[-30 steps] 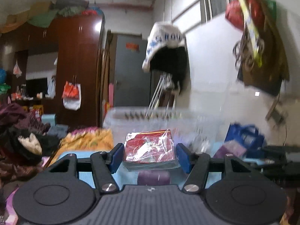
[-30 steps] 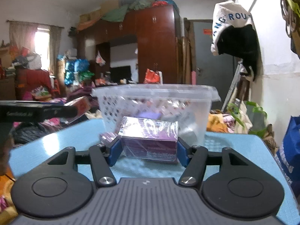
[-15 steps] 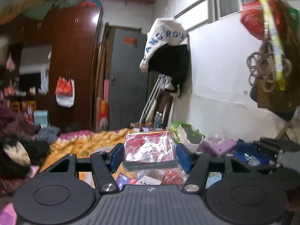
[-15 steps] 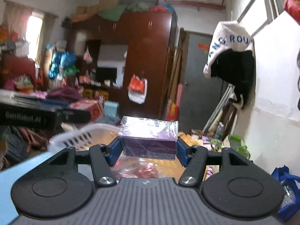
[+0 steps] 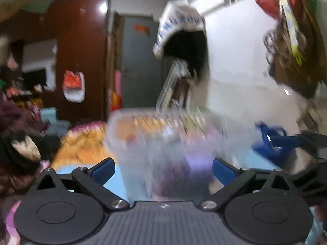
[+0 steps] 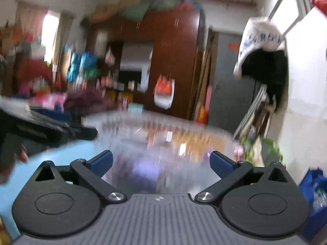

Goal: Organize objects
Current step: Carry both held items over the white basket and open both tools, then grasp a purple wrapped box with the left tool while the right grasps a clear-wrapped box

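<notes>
Both views are motion-blurred. A clear plastic basket (image 5: 163, 134) with packets inside stands on the light-blue table (image 5: 67, 168) right in front of my left gripper (image 5: 163, 170). Its jaws are opening, spread wide, and nothing is between them. My right gripper (image 6: 160, 163) faces the same basket (image 6: 163, 134) from the other side, its jaws also opening wide and bare. A purple blur (image 6: 143, 168) shows through the basket wall, low down. The red packet and the purple box are no longer between the pads. The other gripper's blue pad (image 5: 271, 140) shows at the right of the left wrist view.
A hand on the left tool (image 6: 30, 134) fills the left edge of the right wrist view. A dark wooden wardrobe (image 6: 173, 61) and a grey door (image 5: 141, 61) stand behind. Clothes lie piled at left (image 5: 18, 134). A blue bag (image 6: 314, 185) sits beside the table.
Both grippers let go: the red packet left the left jaws and the purple box left the right jaws. Both jaws sprang wide, and the basket now sits close in front.
</notes>
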Demonstrator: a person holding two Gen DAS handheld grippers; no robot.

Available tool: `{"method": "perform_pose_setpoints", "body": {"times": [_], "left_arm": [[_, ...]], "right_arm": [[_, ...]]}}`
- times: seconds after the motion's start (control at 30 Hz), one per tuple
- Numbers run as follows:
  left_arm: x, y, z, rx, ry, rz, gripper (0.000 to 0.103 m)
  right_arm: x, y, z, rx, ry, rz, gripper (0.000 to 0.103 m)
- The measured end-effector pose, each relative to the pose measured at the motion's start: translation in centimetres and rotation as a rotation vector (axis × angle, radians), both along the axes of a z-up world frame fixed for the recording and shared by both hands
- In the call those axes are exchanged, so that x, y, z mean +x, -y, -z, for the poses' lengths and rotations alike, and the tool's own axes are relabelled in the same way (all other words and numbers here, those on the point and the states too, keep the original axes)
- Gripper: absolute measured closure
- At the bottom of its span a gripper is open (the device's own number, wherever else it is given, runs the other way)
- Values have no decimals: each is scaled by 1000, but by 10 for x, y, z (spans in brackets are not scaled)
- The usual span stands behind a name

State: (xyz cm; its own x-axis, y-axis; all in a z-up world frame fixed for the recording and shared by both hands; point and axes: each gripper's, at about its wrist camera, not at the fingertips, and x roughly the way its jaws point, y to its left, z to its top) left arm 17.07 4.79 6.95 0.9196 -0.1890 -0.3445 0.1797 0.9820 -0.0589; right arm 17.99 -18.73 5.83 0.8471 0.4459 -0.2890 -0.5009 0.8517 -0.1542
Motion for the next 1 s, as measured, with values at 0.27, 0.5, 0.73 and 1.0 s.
{"method": "perform_pose_setpoints", "body": {"times": [0.27, 0.5, 0.73, 1.0], "left_arm": [[13, -17, 37, 0, -110, -20, 2], [10, -7, 45, 36, -121, -18, 2], [17, 15, 53, 99, -143, -3, 2], [25, 22, 56, 98, -174, -20, 3]], "right_arm": [[56, -14, 49, -52, -244, 98, 0], [62, -19, 59, -64, -297, 111, 28], [41, 7, 54, 30, -248, 93, 33], [18, 22, 44, 82, -147, 110, 32]]}}
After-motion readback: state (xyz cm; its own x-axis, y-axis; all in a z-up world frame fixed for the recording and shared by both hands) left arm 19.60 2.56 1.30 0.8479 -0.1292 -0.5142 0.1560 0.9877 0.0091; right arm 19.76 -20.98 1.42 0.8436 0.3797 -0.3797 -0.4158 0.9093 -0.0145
